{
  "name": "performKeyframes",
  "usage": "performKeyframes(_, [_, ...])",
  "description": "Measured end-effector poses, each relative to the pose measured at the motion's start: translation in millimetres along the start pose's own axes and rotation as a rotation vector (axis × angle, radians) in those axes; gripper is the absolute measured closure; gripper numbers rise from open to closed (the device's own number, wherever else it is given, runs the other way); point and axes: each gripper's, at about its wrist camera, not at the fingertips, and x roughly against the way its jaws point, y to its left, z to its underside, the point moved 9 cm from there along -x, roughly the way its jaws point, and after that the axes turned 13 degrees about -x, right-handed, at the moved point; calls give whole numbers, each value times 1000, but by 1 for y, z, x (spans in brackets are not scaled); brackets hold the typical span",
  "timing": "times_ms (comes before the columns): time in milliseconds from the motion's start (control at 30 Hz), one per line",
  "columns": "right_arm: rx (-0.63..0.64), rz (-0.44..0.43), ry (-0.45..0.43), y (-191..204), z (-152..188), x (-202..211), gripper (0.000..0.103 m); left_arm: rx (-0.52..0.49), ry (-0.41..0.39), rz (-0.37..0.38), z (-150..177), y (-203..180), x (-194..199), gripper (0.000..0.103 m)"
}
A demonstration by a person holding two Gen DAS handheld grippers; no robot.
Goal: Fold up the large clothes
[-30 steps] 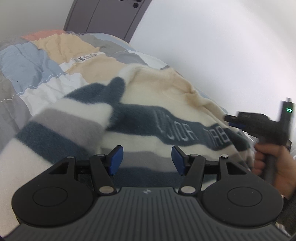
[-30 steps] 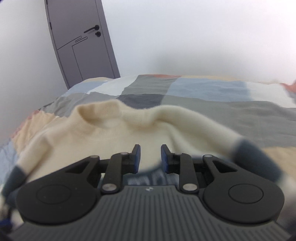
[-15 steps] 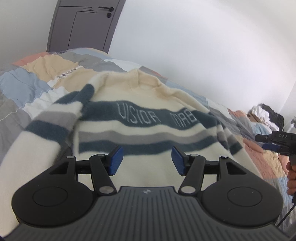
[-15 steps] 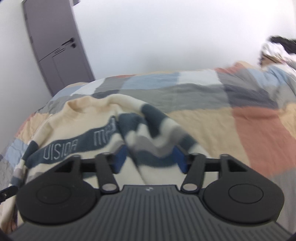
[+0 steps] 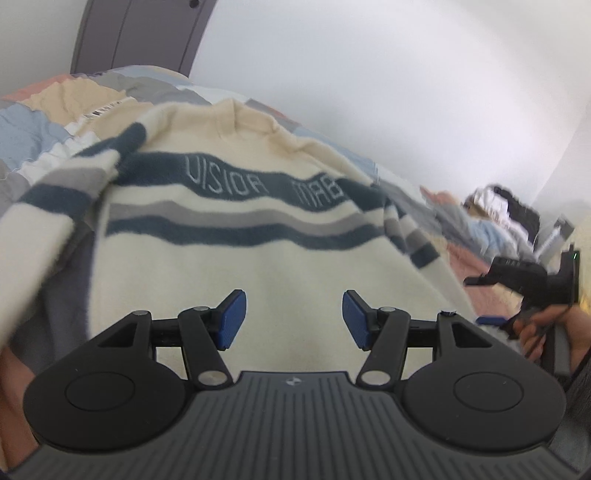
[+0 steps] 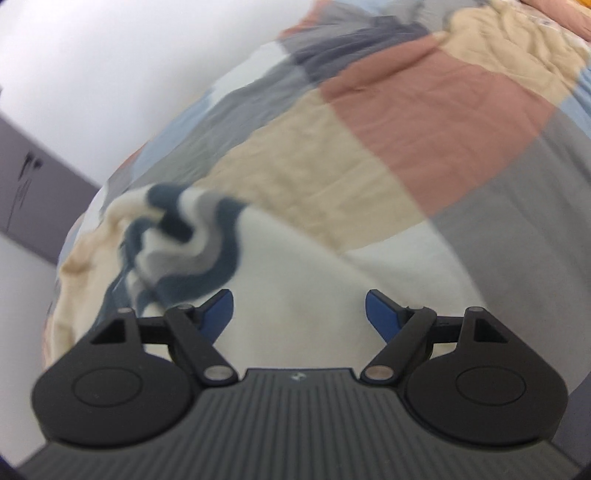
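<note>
With both tongs empty, nothing pins the sweater, spread chest-up on the patchwork bed. Left gripper: jaws partly apart over the cream hem at 6 o'clock, nothing between. Right gripper: jaws have just been opening, wide, nothing held. Risks: sleeve at 10 o'clock lies bunched, likely folds crooked; fuzzy knit likely slips; pinching the quilt too.

Sweater flat on bed, clothes pile far right, door behind.
</note>
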Motion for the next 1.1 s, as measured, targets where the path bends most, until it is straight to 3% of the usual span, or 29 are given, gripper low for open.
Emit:
performKeyframes(133, [39,72,-36,-9,-13,-2,23,17,37,-8,6,5,-14,40])
performKeyframes(267, [156,60,36,-3,-4,-15,24,24,32,-6,4,7,-15,39])
performKeyframes(333, [184,82,61,-4,0,-24,39,27,30,-7,4,8,-14,39])
performKeyframes(400, [222,105,68,-3,3,-30,75,28,30,-8,4,9,-13,39])
performKeyframes(467, [260,82,80,5,7,-30,87,32,27,-9,4,10,-11,39])
performKeyframes(633, [355,40,-65,38,-27,-1,90,39,19,-9,2,13,-9,40])
performKeyframes(700, [422,73,-150,51,-55,11,90,41,15,-6,3,13,-8,39])
performKeyframes(900, [416,69,-320,102,-153,36,90,22,-14,10,-1,8,-8,39])
performKeyframes(1100, [550,67,-500,177,-193,18,90,11,-20,-8,-4,13,-20,39])
